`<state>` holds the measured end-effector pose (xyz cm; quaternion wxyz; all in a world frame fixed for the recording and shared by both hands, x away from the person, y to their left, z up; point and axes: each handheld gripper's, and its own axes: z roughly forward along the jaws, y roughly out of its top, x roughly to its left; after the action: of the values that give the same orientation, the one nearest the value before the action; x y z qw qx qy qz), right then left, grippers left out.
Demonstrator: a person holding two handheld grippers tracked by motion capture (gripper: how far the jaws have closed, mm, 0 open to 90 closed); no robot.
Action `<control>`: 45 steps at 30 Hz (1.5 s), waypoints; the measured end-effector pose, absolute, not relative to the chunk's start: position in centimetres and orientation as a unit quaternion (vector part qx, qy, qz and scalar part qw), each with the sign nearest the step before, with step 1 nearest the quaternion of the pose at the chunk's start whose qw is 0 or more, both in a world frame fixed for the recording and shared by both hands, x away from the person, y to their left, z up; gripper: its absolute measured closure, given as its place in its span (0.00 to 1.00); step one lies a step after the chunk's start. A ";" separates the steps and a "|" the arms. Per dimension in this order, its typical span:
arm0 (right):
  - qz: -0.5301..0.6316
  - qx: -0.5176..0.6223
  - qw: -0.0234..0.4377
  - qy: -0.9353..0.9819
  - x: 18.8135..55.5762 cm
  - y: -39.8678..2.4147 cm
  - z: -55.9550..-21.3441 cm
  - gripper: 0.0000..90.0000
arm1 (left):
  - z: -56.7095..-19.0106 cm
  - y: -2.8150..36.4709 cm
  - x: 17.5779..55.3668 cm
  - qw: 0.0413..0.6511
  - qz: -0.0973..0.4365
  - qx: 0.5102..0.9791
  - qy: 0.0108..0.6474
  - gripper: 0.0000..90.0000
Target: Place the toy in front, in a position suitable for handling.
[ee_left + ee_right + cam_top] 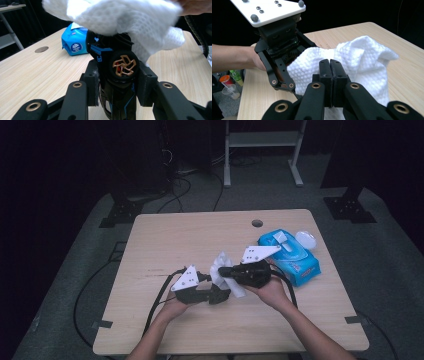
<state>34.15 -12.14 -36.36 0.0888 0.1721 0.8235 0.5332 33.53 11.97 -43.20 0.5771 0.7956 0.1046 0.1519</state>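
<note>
Hidden: in your left gripper view the white wipe point(117, 17) drapes over the top of the black toy car point(120, 75), so only the end with the bronze wheel shows; the car's lower part is cut off at the bottom edge
Hard to make out: from the high view the car is lost among the black grippers and you cannot pick it out
Left gripper point(216, 292): its jaws are clamped on the toy car, one pad against each side, held above the table point(165, 240)
Right gripper point(329, 65): its jaws are pressed together on a fold of the wipe, no gap between the pads
Wipe: a white, dimpled cloth, bunched and creased, touching the car and hanging between your two grippers near the middle of the table
Wipes pack point(290, 255): blue, flap up, lying by the right edge, just beyond your right hand point(272, 290)
White lid point(306, 240): beside the pack, close to the right edge
Open room: bare wood to the left and along the far side, with a round hole point(257, 223) near the far edge
</note>
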 end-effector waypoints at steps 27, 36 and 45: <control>0.537 0.226 0.073 0.809 35.3 -14.9 -39.1 0.98 | -43.5 13.5 33.0 0.598 0.145 0.780 0.111 0.68; 0.552 0.217 0.046 0.804 35.1 -13.9 -39.0 0.98 | -43.9 14.3 33.0 0.605 0.124 0.779 0.113 0.67; 0.547 0.201 0.032 0.812 35.2 -12.8 -39.6 0.98 | -44.4 13.6 33.1 0.574 0.112 0.802 0.120 0.64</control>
<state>35.16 -12.83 -39.61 0.0325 0.2009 0.8118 0.5473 33.08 13.63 -44.38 0.5739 0.8023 0.1201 0.1119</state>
